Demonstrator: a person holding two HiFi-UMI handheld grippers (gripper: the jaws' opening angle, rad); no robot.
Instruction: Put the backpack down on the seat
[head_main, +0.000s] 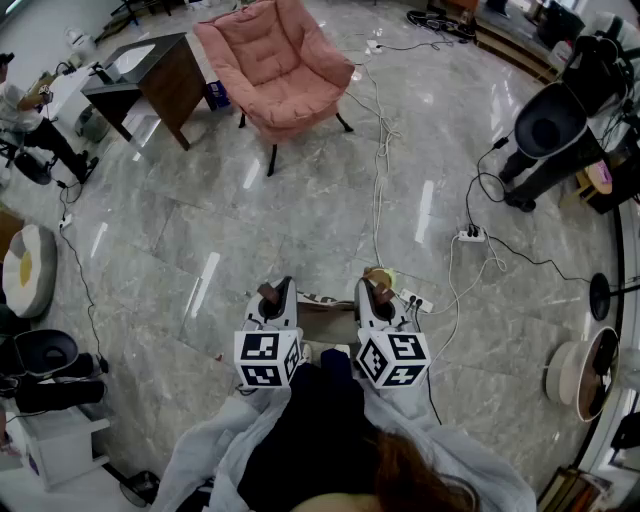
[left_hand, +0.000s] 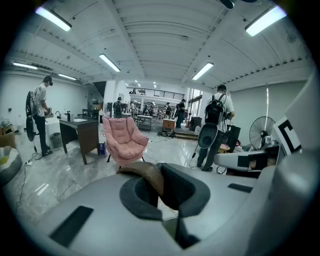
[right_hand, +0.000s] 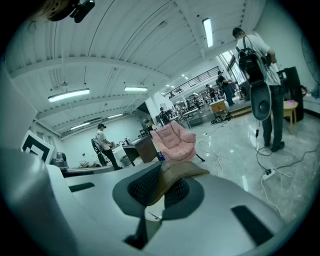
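A strap (left_hand: 145, 174) is clamped in the left gripper (head_main: 271, 293) and another in the right gripper (head_main: 378, 289), with the chair (head_main: 275, 65) seen well ahead, slightly leftward.

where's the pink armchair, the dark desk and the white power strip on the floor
pink padded armchair (head_main: 298, 97), head view, on its seat cushion
dark brown wooden desk (head_main: 177, 84), head view, on its side panel
white plastic power strip (head_main: 470, 236), head view, on its top face

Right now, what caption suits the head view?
The left hand-held gripper and right hand-held gripper clamp brown straps; pink armchair ahead.
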